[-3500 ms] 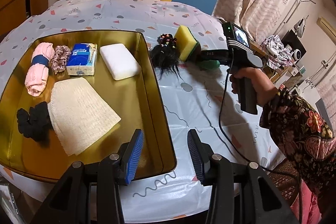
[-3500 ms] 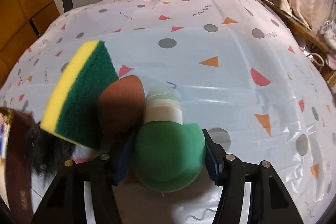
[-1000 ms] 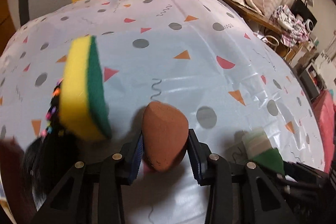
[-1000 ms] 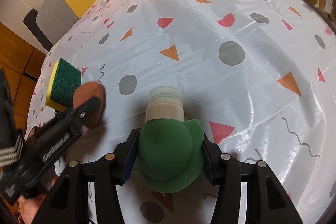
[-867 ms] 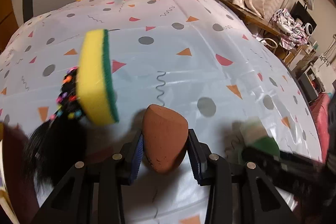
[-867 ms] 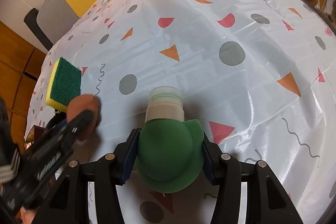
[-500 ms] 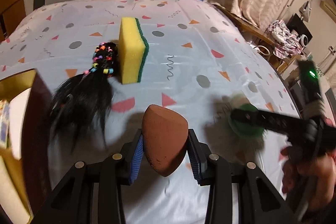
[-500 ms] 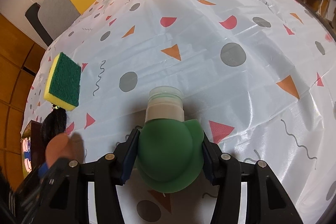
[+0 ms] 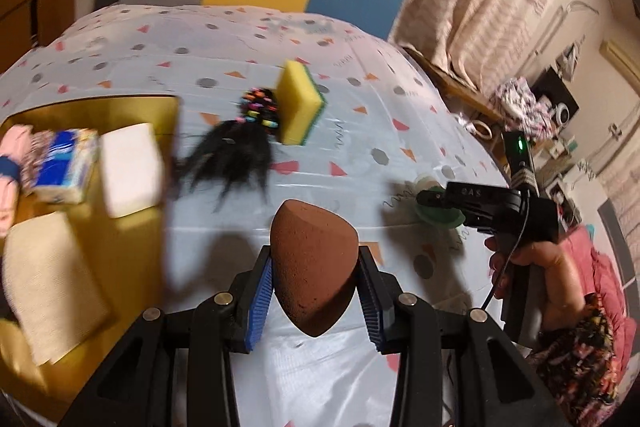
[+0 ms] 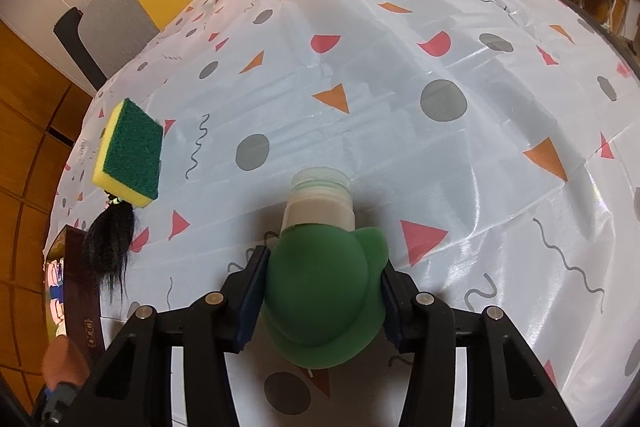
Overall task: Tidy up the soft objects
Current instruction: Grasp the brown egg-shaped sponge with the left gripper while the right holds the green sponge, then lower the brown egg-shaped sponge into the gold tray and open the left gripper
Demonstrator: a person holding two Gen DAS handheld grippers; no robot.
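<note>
Above the tablecloth (image 9: pixel 360 155), left fingers (image 9: pixel 262 291) clamping brown sponge (image 9: pixel 314 263), right fingers (image 10: pixel 252 295) closing on green bottle (image 10: pixel 324 303)

One brown makeup sponge (image 9: pixel 314 265), one green soft bottle (image 10: pixel 324 297), one yellow-green sponge (image 9: pixel 299 107), one black hairpiece (image 9: pixel 236 155), one white foam block (image 9: pixel 130 169), one tissue pack (image 9: pixel 64 167).

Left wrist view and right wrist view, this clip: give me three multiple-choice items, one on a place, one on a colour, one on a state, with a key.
1. Where does the yellow sponge lie?
A. in the gold tray
B. on the tablecloth beside the black hair piece
C. on the chair

2. What colour is the squeeze bottle body?
A. green
B. pink
C. white

3. What is the left hand-held gripper doing?
A. hanging open
B. gripping a tissue pack
C. gripping the brown makeup sponge

Key: B, it touches the black hair piece, outside the gold tray; A, green under a pale cap; C, both pads press the brown makeup sponge.
</note>
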